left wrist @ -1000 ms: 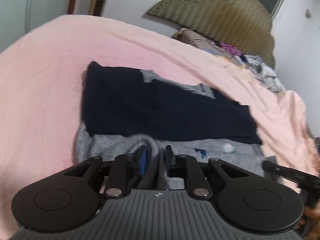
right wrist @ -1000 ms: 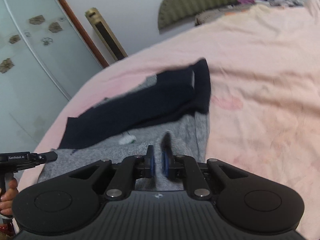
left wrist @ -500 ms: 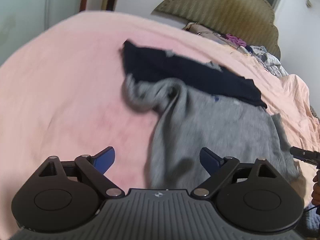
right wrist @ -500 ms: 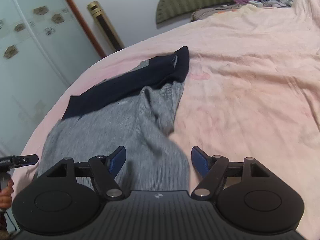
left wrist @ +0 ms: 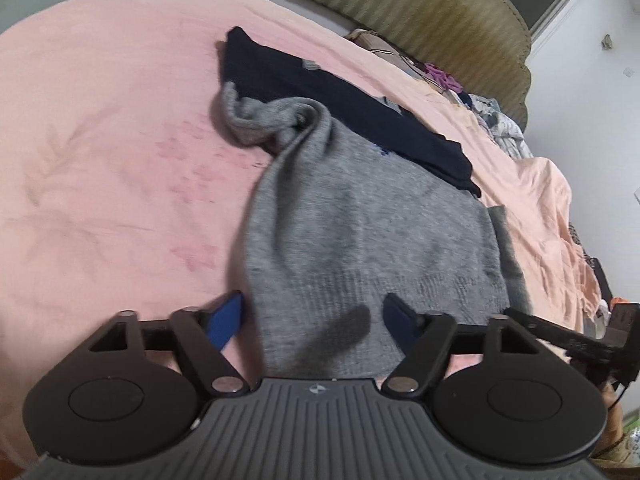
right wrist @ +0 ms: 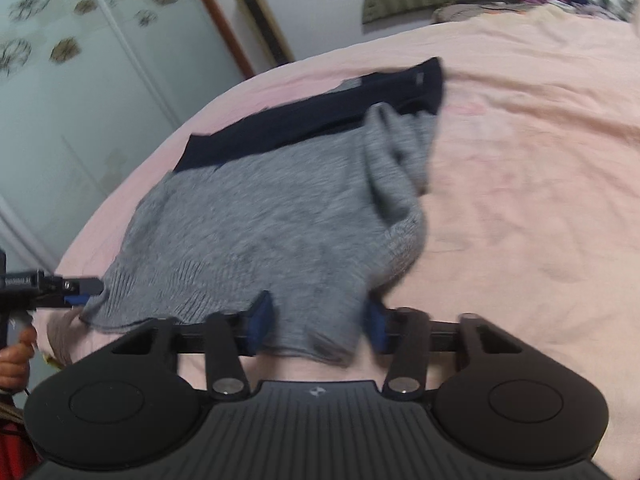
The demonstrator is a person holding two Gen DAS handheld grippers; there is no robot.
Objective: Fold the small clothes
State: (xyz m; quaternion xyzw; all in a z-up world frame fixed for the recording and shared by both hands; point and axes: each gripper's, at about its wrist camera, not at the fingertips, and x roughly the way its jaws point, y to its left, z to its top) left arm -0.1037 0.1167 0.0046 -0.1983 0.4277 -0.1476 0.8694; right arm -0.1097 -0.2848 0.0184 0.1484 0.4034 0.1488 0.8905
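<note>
A grey knitted sweater (left wrist: 360, 220) with a navy upper part (left wrist: 340, 92) lies on the pink bedsheet (left wrist: 100, 140). One grey sleeve (left wrist: 264, 120) is bunched at its left side. My left gripper (left wrist: 314, 312) is at the near hem, its jaws closing with the grey hem lying between them, pads clear of the cloth. In the right wrist view the same sweater (right wrist: 248, 216) spreads out, and my right gripper (right wrist: 318, 316) straddles its near hem corner, jaws closing but still apart. The left gripper (right wrist: 80, 286) shows at that view's left edge.
A padded olive headboard (left wrist: 420, 12) stands at the far end of the bed, with a heap of loose clothes (left wrist: 492, 116) before it. Pale wardrobe doors (right wrist: 80, 80) and a tall gold column (right wrist: 260, 20) stand beyond the bed. A hand (right wrist: 16, 360) holds the left gripper's handle.
Both grippers let go of the grey fold they were pinching and drew back to the near hem. The grey body now lies spread out. Both jaws stand narrower than half a second ago.
</note>
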